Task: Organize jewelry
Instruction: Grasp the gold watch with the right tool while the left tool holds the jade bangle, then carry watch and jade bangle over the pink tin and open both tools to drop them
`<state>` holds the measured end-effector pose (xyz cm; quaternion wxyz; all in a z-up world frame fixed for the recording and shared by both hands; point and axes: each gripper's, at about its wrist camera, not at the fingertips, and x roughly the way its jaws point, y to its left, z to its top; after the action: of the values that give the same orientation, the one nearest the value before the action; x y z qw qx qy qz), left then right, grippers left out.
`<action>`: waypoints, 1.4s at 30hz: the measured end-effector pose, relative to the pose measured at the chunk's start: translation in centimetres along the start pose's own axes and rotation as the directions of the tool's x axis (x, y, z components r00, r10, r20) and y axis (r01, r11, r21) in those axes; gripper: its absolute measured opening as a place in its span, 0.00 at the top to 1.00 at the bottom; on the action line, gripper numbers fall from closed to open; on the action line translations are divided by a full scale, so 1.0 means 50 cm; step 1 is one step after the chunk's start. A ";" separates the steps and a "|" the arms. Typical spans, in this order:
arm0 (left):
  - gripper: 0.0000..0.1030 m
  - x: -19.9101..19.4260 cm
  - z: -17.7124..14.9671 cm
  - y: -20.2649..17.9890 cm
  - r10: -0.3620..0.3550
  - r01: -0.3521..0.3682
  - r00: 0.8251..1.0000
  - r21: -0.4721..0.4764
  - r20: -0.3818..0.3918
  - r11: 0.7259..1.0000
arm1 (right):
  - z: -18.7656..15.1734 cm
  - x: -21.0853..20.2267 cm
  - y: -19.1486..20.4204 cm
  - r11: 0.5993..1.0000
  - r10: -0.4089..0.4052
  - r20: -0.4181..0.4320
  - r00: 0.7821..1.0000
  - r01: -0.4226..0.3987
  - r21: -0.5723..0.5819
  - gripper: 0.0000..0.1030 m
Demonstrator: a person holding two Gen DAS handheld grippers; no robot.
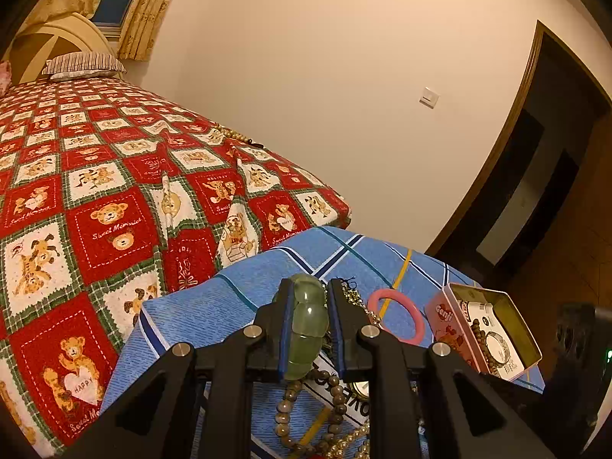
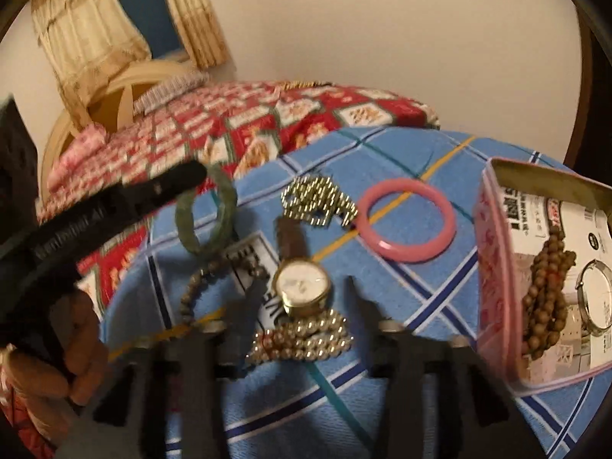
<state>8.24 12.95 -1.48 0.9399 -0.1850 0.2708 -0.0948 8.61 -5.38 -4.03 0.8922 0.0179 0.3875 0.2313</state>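
My left gripper (image 1: 308, 287) is shut on a green jade bracelet (image 1: 308, 325) and holds it above the blue checked cloth (image 1: 214, 306); it also shows in the right wrist view (image 2: 206, 214). My right gripper (image 2: 306, 287) is open, its fingers either side of a gold watch (image 2: 302, 287) on the cloth. A pink bangle (image 2: 407, 223) lies near an open pink tin (image 2: 493, 275) that holds brown beads (image 2: 545, 298) and a silver bangle (image 2: 594, 298). Gold chains (image 2: 317, 201) and a brown bead bracelet (image 2: 191, 290) lie on the cloth.
A bed with a red teddy-bear quilt (image 1: 95, 191) lies beyond the cloth, with a bead string (image 1: 233, 135) on its far edge. A dark doorway (image 1: 535, 172) is at the right. A hand (image 2: 57, 363) holds the left gripper.
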 end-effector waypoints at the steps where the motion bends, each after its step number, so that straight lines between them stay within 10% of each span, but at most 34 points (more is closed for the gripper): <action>1: 0.83 0.000 0.000 0.000 0.000 0.000 1.000 0.000 0.000 1.000 | 0.001 -0.002 -0.004 1.000 0.001 0.007 1.000 -0.002 0.008 0.43; 9: 0.83 -0.001 0.000 -0.001 0.002 -0.002 1.000 0.003 0.001 1.000 | 0.009 0.052 0.011 0.999 -0.007 -0.082 0.997 0.003 -0.039 0.61; 22: 0.83 -0.007 -0.002 -0.004 -0.009 0.009 1.000 0.015 0.015 1.000 | 0.003 0.059 0.039 0.990 -0.080 -0.092 0.993 0.069 -0.122 0.63; 42: 0.83 -0.039 -0.018 -0.131 -0.044 0.021 0.994 0.209 0.103 0.978 | 0.021 -0.129 -0.038 0.995 -0.099 0.288 0.953 0.090 0.042 0.63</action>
<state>5.61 7.27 1.35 0.9656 -0.0953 0.2056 -0.1277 6.28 -9.65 0.69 0.9490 0.0456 0.2564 0.1778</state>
